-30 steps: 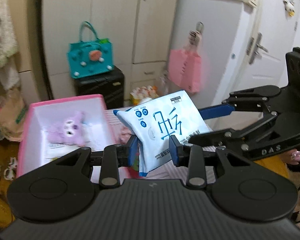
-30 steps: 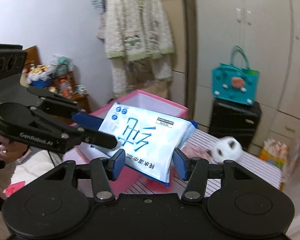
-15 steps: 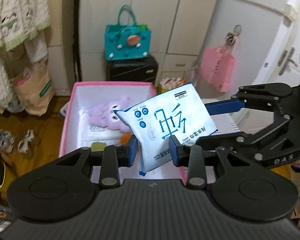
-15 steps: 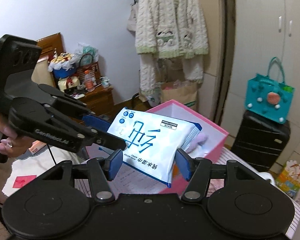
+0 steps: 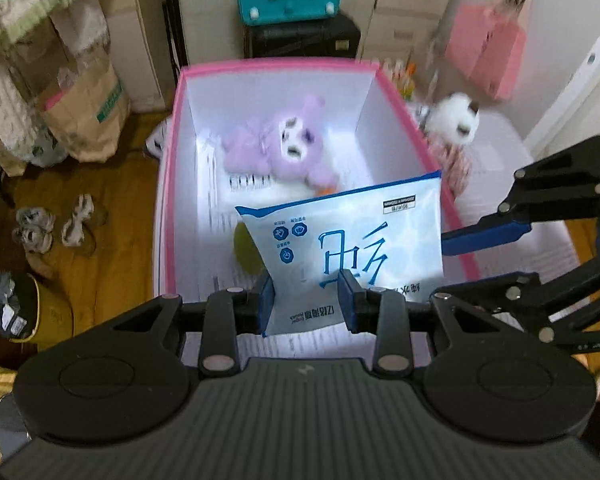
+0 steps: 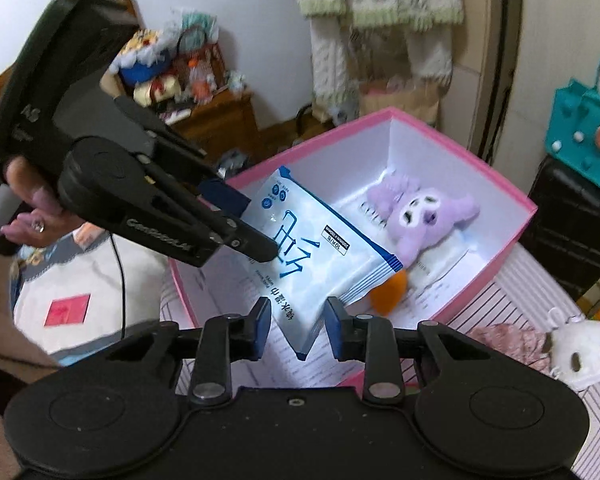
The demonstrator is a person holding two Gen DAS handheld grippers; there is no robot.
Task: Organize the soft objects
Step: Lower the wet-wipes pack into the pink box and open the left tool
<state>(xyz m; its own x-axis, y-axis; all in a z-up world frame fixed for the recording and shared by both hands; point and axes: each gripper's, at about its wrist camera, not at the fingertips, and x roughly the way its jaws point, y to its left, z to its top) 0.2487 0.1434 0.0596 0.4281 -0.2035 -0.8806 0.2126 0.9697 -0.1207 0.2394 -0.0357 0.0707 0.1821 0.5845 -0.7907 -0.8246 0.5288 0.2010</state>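
Only the right wrist view shows an orange toy (image 6: 388, 294) under the wipes pack (image 6: 320, 260).

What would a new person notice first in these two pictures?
First, the blue-white wipes pack, held up over the pink box by the left tool and the right tool at two of its edges. Next, the purple plush that lies inside the box near its far wall. Then the white plush outside the box, on the striped cloth.
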